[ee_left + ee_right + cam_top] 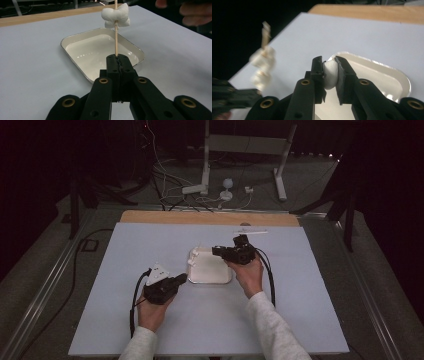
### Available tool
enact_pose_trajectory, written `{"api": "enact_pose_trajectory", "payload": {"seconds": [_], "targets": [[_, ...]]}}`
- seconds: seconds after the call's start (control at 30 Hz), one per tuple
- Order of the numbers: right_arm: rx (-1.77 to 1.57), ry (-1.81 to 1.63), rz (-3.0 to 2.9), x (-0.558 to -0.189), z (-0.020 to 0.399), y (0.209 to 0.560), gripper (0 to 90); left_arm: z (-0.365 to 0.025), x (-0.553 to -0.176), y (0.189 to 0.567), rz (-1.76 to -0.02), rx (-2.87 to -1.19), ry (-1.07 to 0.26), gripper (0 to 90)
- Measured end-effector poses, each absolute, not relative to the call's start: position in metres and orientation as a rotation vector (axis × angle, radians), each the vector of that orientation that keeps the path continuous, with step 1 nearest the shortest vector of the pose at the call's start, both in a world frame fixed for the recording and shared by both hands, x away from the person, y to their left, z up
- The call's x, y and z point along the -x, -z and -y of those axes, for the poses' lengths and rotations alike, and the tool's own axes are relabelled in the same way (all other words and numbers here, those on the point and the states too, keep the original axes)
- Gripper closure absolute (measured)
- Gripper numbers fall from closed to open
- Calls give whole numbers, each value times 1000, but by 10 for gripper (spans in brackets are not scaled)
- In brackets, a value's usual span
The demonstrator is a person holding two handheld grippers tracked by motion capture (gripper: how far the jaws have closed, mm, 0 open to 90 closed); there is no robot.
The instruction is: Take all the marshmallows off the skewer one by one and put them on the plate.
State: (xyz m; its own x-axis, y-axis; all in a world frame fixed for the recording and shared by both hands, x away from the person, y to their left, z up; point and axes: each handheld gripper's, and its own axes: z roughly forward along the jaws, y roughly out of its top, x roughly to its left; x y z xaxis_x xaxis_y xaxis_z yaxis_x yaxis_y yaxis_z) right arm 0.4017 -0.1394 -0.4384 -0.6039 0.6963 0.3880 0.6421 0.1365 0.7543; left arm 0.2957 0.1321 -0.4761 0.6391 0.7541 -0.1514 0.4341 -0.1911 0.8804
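A shallow white tray [212, 271] lies at the middle of the table. My left gripper [119, 58] is shut on the lower end of a thin wooden skewer [115, 40], which stands upright over the tray's near edge [65, 42]. Two white marshmallows [116, 14] are threaded high on the skewer. My right gripper [329, 62] is shut on a single white marshmallow [330, 74] above the tray [407, 83], a little to the right of the skewer's marshmallows [263, 65]. In the high view the left gripper [182, 278] sits at the tray's left corner and the right gripper [216, 251] above its far side.
The pale table top [125, 270] ends in a wooden strip [210, 217] at the far edge, where a thin white stick [250, 232] lies. Beyond it are stand legs and cables on the floor [200, 190]. The hand on the right gripper [195, 15] hangs near the skewer's top.
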Motion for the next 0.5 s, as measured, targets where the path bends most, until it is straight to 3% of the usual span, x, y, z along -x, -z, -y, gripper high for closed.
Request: {"api": "enact_pose_trajectory", "payload": {"seconds": [0.1,0.27,0.3,0.37,0.4,0.43,0.5], "targets": [[-1416,-1438,-2348,-406,138,454,756,-133,-296,476,-955,-1825,-386,900],[-1437,-1368,-2377,-409,136,465,550,-133,-297,477,-958,-1824,-381,900],[-1437,-1368,-2377,-409,136,465,550,-133,-297,477,-958,-1825,-379,900],[-1445,-1347,-2364,-408,134,466,418,-133,-297,477,-959,-1825,-380,900],[-1445,-1347,-2364,-408,134,466,418,-133,-297,477,-959,-1825,-380,900],[-1461,-1363,-2354,-408,135,465,327,-133,-297,477,-959,-1824,-380,900],[-1459,-1399,-2355,-406,135,462,270,-133,-297,477,-962,-1823,-381,900]]}}
